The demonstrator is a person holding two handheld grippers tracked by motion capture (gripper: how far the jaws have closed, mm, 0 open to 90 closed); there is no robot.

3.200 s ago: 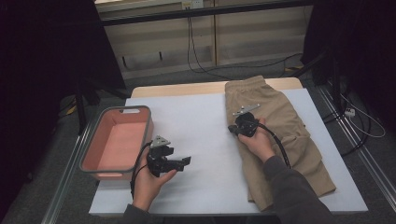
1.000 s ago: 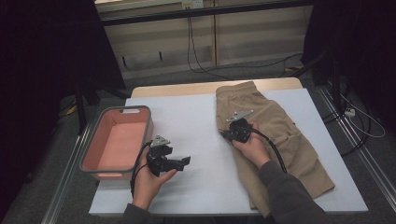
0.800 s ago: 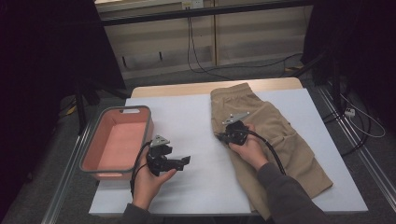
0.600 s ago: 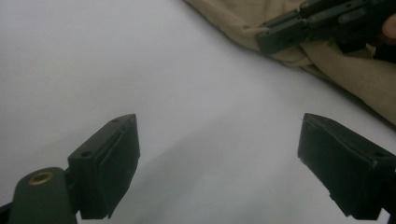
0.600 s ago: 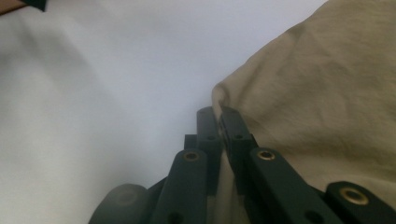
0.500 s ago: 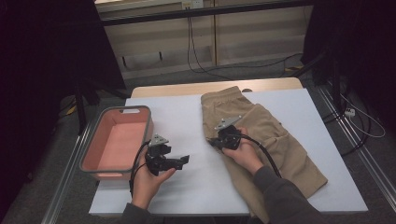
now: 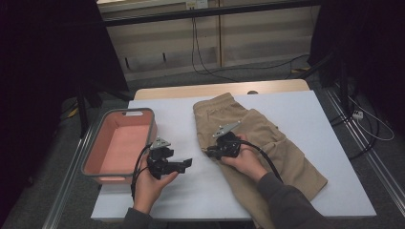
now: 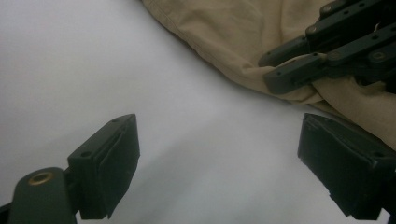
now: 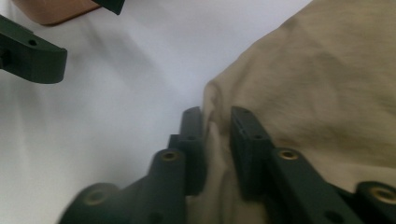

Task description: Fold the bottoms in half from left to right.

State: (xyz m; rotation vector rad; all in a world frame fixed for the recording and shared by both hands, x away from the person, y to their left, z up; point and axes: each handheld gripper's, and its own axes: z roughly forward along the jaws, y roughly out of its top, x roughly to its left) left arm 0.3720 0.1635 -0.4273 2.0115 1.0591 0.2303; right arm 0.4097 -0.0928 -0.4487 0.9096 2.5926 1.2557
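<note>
Dragged leftward since the earlier frames, the trousers [image 7: 258, 143] now lie nearer the middle of the table [image 7: 329, 143], with their left edge reaching toward the left gripper [image 7: 184, 163]; earlier they sat along the table's right side. Right gripper [image 7: 210, 151] has come across with the cloth, and its jaws have just been opening: in its own view the fingers [image 9: 247, 149] stand narrowly apart with a ridge of the tan fabric between them, the hem bunched just ahead of the tips. Whether the pads press on that fold or merely flank it is hard to make out, since the nearest part of the picture is blurred. Left gripper has not shifted; its fingers [image 8: 109, 161] are spread wide over bare white table, holding nothing, and the trousers' edge lies just beyond its right fingertip, under the other gripper's tips. Bin [image 7: 95, 155] sits beside the left hand [image 7: 150, 183]. Right forearm covers the lower part of the trousers, and one leg end is cut off behind the sleeve
</note>
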